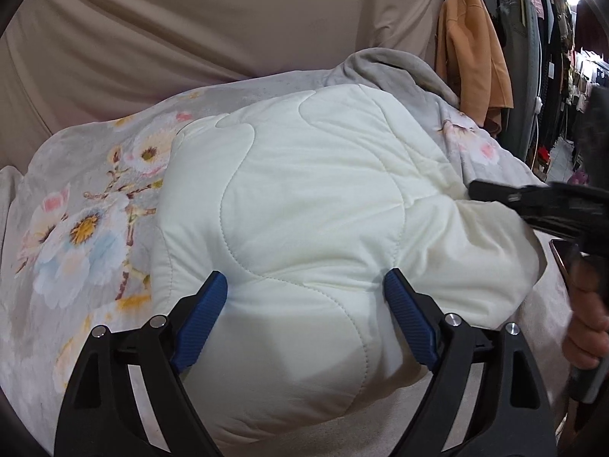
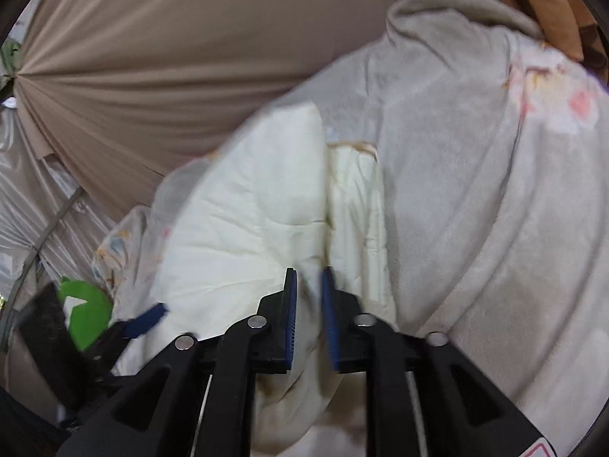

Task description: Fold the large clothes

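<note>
A thick white quilted comforter [image 1: 304,205] lies folded in a puffy bundle on a floral grey blanket [image 1: 76,198]. My left gripper [image 1: 304,285] is open, its blue pads [image 1: 201,320] spread on either side of the bundle's near edge. My right gripper [image 2: 309,282] is shut on a fold of the white comforter [image 2: 247,221], with cloth pinched between its pads. The right gripper also shows in the left wrist view [image 1: 533,205] at the bundle's right side. The left gripper shows blurred at the lower left of the right wrist view [image 2: 125,327].
A beige sheet [image 1: 190,19] hangs as a backdrop behind the bed. An orange garment [image 1: 472,57] and a rack of dark clothes [image 1: 548,57] stand at the right. A grey fleece layer [image 2: 475,190] lies beside the comforter. A green shape [image 2: 87,304] sits lower left.
</note>
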